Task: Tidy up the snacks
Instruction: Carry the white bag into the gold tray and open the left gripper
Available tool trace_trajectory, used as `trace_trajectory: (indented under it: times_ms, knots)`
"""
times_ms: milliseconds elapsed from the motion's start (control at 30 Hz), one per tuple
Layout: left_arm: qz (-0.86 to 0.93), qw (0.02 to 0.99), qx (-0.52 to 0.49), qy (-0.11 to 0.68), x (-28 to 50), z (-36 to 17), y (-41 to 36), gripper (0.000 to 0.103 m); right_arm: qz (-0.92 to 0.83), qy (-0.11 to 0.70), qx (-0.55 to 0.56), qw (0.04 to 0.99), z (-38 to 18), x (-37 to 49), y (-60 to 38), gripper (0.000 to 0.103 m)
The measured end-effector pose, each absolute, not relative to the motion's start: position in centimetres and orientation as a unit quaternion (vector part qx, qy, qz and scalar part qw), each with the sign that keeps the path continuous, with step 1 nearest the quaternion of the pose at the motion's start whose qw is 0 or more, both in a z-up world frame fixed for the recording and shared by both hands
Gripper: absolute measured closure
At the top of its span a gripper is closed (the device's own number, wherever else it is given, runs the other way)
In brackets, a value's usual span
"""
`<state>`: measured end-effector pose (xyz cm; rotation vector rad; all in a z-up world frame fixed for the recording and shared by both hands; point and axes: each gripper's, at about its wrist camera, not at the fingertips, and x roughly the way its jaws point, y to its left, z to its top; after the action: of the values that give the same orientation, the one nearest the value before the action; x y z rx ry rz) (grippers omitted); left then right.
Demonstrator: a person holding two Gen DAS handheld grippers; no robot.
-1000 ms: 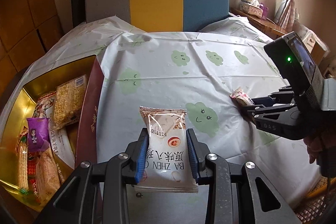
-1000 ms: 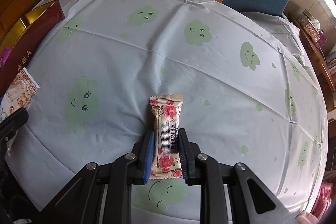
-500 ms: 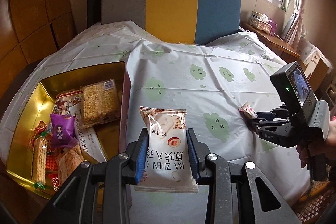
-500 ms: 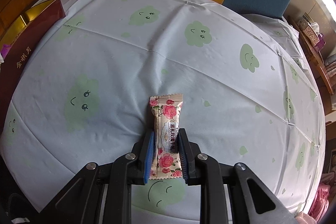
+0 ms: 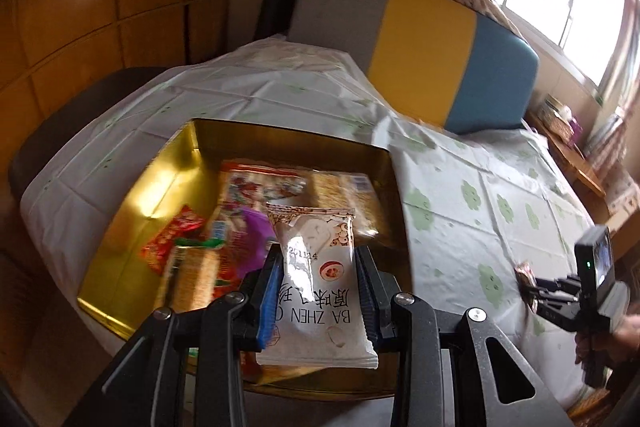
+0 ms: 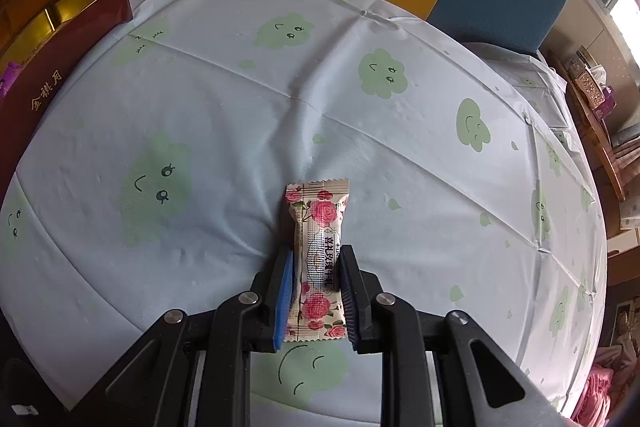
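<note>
My left gripper (image 5: 318, 267) is shut on a white snack packet (image 5: 320, 291) printed "BA ZHEN", and holds it in the air over the gold box (image 5: 132, 219). Several wrapped snacks (image 5: 240, 223) lie inside that box. My right gripper (image 6: 316, 267) is shut on a rose-printed snack bar (image 6: 318, 259) that rests on the cloud-patterned tablecloth (image 6: 240, 107). The right gripper (image 5: 528, 287) also shows at the right edge of the left wrist view, low over the table with the bar in it.
The box's dark red side (image 6: 36, 87) stands at the table's left edge. A grey, yellow and blue seat back (image 5: 420, 51) rises behind the table. A wooden shelf with boxes (image 6: 588, 87) runs under the window at the right. A hand (image 5: 624, 339) grips the right tool.
My left gripper has swung left and risen with the white packet, from over the tablecloth to over the gold box. The right gripper and its rose bar have stayed in place.
</note>
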<state>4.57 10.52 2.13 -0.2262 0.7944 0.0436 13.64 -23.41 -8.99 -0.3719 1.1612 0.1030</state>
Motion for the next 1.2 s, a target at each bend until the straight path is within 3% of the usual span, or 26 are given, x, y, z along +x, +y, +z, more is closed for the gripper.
trace_trajectory:
  times_ms: [267,433,533,767,1200]
  knots:
    - [0.092,0.895,-0.191,0.393,3.1,0.8,19.0,0.068,0.047,0.546,-0.179,0.817,-8.9,13.7,-23.2,0.080]
    - [0.074,0.888,-0.191,0.412,4.1,-0.7,17.4,0.068,0.047,0.546,-0.177,0.818,-8.8,13.7,-23.3,0.080]
    - [0.064,0.880,-0.198,0.428,5.1,-1.6,16.4,0.060,0.045,0.546,-0.175,0.818,-8.8,13.7,-23.3,0.080]
    - [0.089,0.868,-0.178,0.454,5.4,-3.7,15.8,0.060,0.043,0.546,-0.175,0.818,-8.8,13.7,-23.4,0.080]
    - [0.110,0.887,-0.099,0.437,4.4,-2.9,13.9,0.057,0.041,0.544,-0.181,0.818,-8.8,13.6,-23.1,0.080]
